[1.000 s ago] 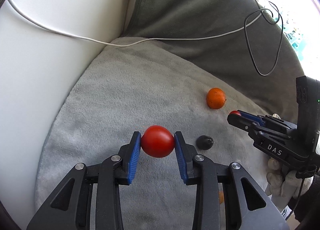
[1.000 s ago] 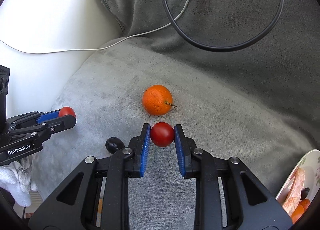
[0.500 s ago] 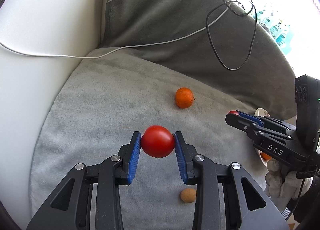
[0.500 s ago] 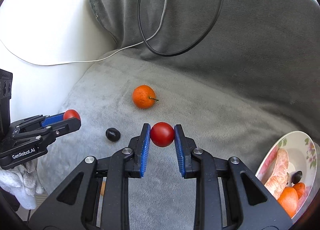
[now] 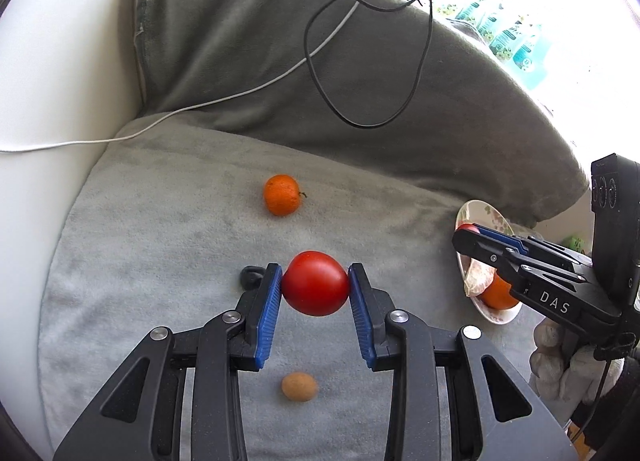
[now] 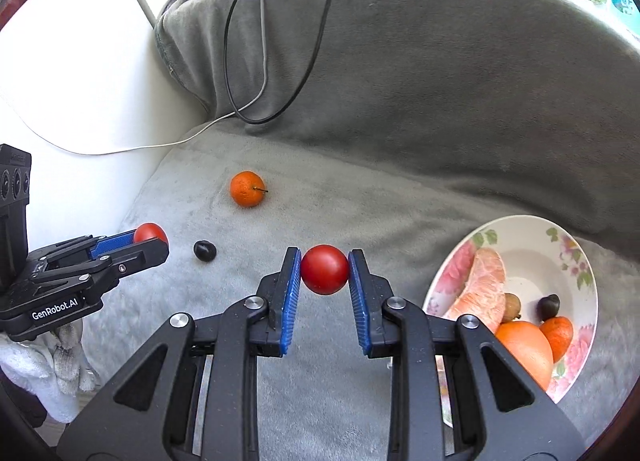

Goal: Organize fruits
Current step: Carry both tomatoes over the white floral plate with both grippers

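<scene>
Left wrist view showed the left gripper (image 5: 315, 288) clamped on a large red tomato (image 5: 315, 288), the right gripper (image 6: 325, 269) pinching a smaller tomato (image 6: 325, 269) beside the floral plate (image 6: 576, 261).

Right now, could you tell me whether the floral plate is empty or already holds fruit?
It holds fruit: the floral plate carries a grapefruit segment, oranges and small dark pieces.

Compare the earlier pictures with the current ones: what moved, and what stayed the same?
Both grippers have lifted and drawn back toward the plate, which now shows far more fully. The left gripper stays shut on its tomato, the right gripper on its smaller tomato. The tangerine and dark fruit lie unmoved on the blanket.
</scene>
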Tool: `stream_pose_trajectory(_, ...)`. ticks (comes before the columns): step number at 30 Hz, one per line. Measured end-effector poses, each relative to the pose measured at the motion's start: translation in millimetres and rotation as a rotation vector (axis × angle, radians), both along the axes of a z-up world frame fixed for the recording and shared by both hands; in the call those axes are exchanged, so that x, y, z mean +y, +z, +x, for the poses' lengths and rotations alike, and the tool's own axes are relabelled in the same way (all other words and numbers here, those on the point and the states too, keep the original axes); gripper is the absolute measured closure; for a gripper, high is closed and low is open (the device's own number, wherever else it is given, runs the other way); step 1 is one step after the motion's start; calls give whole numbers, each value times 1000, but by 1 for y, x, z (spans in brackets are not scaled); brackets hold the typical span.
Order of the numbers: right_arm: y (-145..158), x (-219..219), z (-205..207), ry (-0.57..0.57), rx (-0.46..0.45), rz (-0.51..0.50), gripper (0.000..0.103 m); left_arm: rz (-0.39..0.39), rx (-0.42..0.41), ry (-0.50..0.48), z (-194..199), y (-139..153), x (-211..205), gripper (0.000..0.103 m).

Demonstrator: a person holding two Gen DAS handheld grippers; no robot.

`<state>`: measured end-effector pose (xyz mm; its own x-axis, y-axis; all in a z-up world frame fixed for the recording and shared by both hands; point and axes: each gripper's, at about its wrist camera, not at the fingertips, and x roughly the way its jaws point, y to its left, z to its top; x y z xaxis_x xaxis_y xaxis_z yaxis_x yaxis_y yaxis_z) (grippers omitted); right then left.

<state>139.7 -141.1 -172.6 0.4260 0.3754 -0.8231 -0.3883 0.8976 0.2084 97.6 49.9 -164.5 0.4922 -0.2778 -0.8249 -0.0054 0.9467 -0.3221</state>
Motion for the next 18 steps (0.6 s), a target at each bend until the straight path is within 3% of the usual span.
stream_pose_trajectory(18, 20, -121, -31, -226, -6, 1, 78, -21, -18, -185, 15, 13, -93, 71)
